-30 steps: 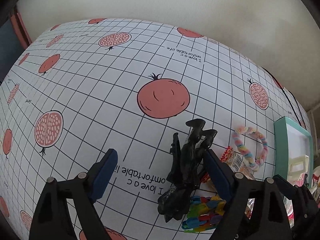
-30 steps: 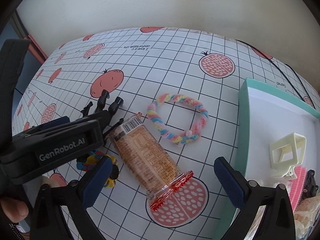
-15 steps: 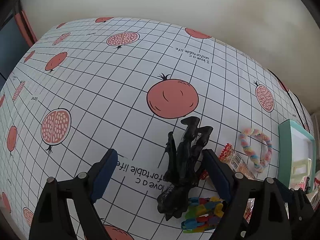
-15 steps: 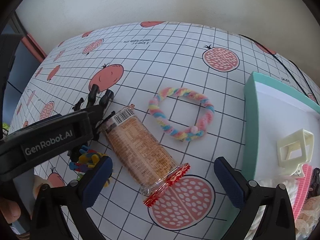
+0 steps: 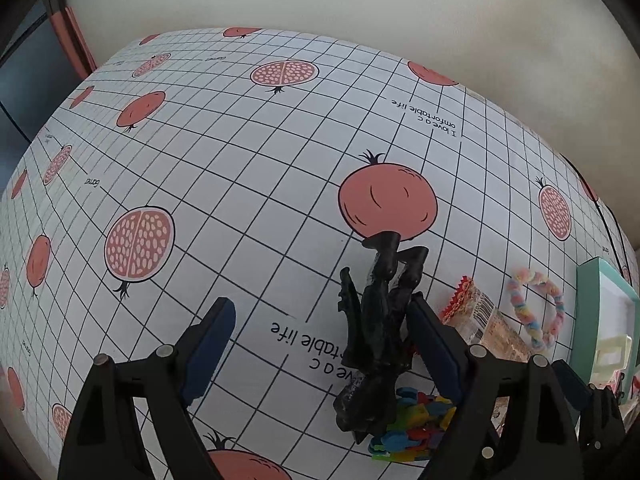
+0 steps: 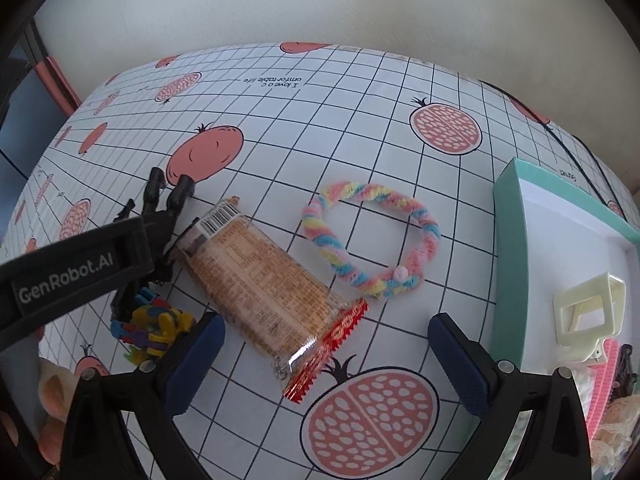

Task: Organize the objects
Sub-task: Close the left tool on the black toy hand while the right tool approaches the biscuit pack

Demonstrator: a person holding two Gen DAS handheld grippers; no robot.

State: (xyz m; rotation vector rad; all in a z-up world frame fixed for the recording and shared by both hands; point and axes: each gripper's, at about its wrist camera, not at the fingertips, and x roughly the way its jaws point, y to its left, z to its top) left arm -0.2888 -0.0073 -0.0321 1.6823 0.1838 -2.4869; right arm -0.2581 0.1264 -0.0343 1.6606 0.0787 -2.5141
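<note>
Black figure (image 5: 380,336), spiky and glossy, lies between left tool's (image 5: 320,344) spread fingers.

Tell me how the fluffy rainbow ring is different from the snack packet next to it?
The fluffy rainbow ring is a twisted loop with a hole in the middle; the snack packet is a long solid shape. The ring is pastel pink, yellow and blue; the packet is tan with red crimped ends and a barcode. The ring looks fuzzy, the packet shiny. Both lie flat on the tablecloth, untouched.
</note>
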